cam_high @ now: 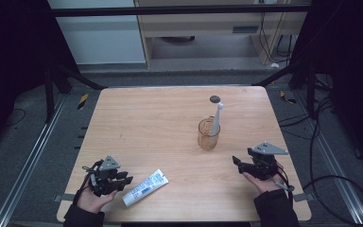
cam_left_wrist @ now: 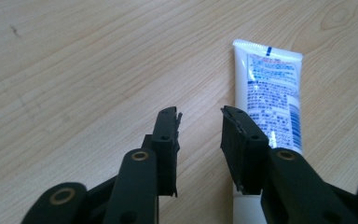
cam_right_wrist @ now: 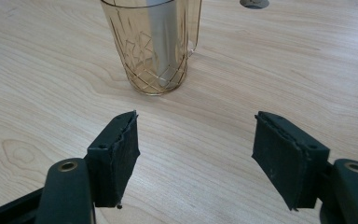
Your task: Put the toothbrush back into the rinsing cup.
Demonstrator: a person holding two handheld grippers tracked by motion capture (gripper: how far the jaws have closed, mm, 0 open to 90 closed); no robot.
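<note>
The left gripper [cam_high: 123, 181] hovered low over the near-left part of the wooden table [cam_high: 160, 123], jaws a narrow gap apart with nothing between them — the white toothpaste tube [cam_left_wrist: 272, 88] lay flat just beside its right jaw. Over on the right, the right gripper [cam_right_wrist: 196, 158] stood wide open and empty, pointed at the amber glass cup [cam_right_wrist: 151, 44] — a white toothbrush [cam_high: 216, 120] leaned upright inside it.
</note>
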